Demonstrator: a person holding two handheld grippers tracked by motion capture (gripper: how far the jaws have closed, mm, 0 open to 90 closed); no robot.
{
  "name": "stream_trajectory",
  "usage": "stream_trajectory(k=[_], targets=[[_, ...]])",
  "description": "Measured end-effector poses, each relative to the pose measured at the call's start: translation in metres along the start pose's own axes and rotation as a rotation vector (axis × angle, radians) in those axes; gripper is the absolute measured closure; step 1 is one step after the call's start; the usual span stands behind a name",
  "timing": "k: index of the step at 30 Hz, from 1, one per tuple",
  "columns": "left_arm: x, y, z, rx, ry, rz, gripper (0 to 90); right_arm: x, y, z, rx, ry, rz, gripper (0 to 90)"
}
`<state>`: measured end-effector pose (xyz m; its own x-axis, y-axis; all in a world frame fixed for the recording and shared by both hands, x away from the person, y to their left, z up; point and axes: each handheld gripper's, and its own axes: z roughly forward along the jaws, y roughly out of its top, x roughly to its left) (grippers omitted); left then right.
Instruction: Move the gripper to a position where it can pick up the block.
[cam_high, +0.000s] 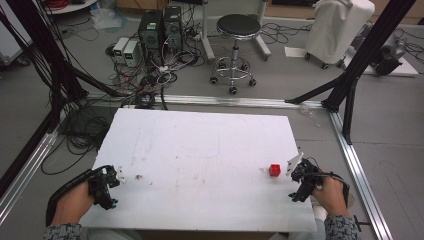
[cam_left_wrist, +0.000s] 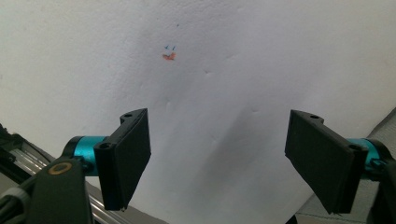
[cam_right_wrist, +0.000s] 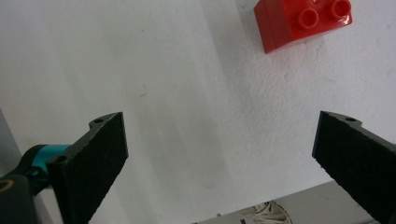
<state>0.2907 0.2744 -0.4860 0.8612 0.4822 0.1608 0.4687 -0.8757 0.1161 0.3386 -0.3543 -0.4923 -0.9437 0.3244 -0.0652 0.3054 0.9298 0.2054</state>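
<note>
A cluttered lab floor with cables, a stool (cam_high: 236, 30) and computer towers (cam_high: 161, 30) lies beyond the white table (cam_high: 200, 150), which is bare apart from one small red brick (cam_high: 274, 170). The brick sits just ahead of the right gripper (cam_high: 295, 167) and slightly to its inner side, near but not touching; in the right gripper view the red brick (cam_right_wrist: 302, 22) lies studs-up, beyond the jaws and off toward the right one.

The right gripper (cam_right_wrist: 219, 163) is spread wide with nothing between its jaws, hovering over the table's near right edge. The left gripper (cam_high: 116, 176) rests at the opposite near corner, well apart from the brick; in its own view the left gripper (cam_left_wrist: 217, 161) is likewise released and holds nothing, with a small orange mark (cam_left_wrist: 168, 56) on the table ahead of it.

To my eye this is the approach to picking up the brick. The next move calls for pushing the right gripper forward and a little sideways so the brick sits squarely between the jaws, then lowering and closing. Both hands are held low, forearms coming in from the near side, grippers angled down at the surface.
</note>
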Motion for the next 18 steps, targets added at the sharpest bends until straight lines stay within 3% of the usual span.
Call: stream_trajectory(k=[5,14,18], targets=[[0.000,0.000,0.000,-0.003,-0.002,0.000,22.7,-0.009,0.001,0.001,0.019,0.000,-0.048,2.6],[0.000,0.000,0.001,-0.003,-0.005,-0.002,22.7,-0.035,0.009,-0.001,-0.002,0.019,-0.093,2.6],[0.000,0.001,0.001,-0.004,-0.005,0.002,22.7,-0.044,0.021,-0.002,0.007,0.020,-0.144,2.6]])
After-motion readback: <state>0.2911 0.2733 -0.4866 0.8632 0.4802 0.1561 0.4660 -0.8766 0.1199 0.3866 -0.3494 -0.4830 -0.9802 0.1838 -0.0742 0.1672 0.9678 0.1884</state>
